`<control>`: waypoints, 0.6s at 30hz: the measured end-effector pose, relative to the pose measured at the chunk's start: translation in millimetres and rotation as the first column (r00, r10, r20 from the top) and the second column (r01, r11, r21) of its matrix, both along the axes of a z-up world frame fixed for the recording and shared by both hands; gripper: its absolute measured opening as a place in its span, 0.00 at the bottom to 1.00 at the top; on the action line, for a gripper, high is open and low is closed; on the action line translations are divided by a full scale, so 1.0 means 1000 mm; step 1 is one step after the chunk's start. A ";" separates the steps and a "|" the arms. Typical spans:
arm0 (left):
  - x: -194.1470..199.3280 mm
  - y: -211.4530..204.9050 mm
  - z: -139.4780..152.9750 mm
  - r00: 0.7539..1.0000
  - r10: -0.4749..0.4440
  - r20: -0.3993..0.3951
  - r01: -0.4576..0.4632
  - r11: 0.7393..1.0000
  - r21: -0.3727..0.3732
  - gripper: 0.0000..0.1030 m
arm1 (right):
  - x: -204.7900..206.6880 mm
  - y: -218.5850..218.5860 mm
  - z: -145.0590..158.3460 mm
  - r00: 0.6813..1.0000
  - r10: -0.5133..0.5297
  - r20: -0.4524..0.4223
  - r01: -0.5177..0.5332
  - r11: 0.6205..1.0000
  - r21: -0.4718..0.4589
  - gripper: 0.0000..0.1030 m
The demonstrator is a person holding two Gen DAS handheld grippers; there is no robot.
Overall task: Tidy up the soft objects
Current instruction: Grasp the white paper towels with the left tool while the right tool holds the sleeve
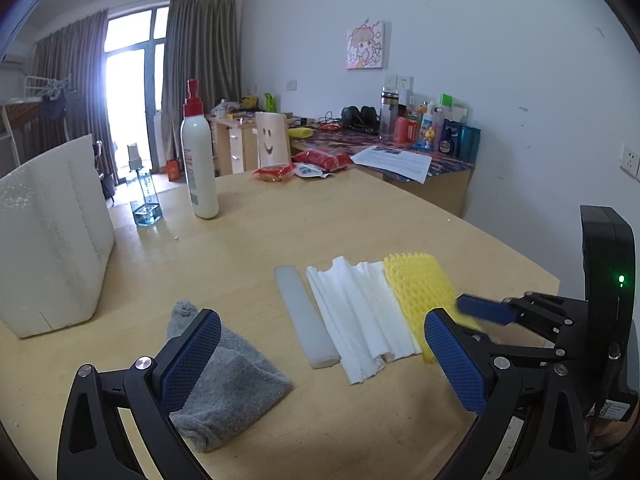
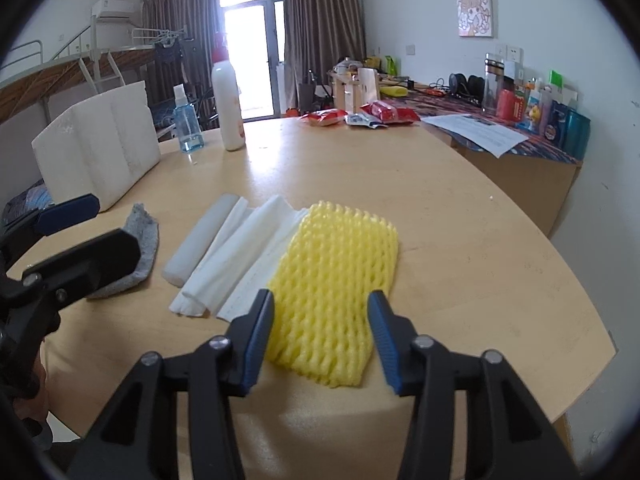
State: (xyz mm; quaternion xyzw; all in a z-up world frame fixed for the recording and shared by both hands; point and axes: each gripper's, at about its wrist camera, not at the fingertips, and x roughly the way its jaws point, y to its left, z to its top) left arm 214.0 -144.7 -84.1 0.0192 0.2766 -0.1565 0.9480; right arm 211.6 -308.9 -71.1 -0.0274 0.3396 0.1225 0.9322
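Soft things in a row: four on the wooden surface [image 2: 460, 216] — one grey sock [image 1: 236, 376], one white foam strip [image 1: 304, 316], one folded white paper towel [image 1: 360, 312], one yellow foam net [image 2: 336, 280].
Order: sock, strip, towel, net, left to right; net overlaps the towel's edge.
Left claw [image 1: 320, 356]: jaws wide apart, nothing held; its left finger over the sock.
Right claw [image 2: 320, 336]: jaws partly apart over the net's near end, pads not pressing it.
Bottles: two, one white pump bottle [image 1: 198, 160], one clear spray bottle [image 1: 144, 196].
Foam box [image 1: 52, 236]: one, far left.
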 end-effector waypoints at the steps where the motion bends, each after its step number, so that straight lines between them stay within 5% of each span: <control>1: 0.000 -0.001 0.000 1.000 0.000 -0.001 0.000 1.000 -0.001 0.99 | 0.000 -0.001 0.000 1.000 0.007 -0.001 -0.007 1.000 -0.003 0.34; 6: 0.003 -0.009 -0.001 1.000 -0.019 -0.016 0.019 1.000 0.007 0.99 | -0.001 -0.009 0.002 1.000 0.005 -0.002 -0.005 1.000 0.014 0.15; 18: 0.007 -0.046 -0.004 0.997 -0.079 -0.020 0.080 0.996 0.040 0.99 | -0.016 -0.047 0.015 0.996 -0.072 0.043 0.070 0.996 0.053 0.13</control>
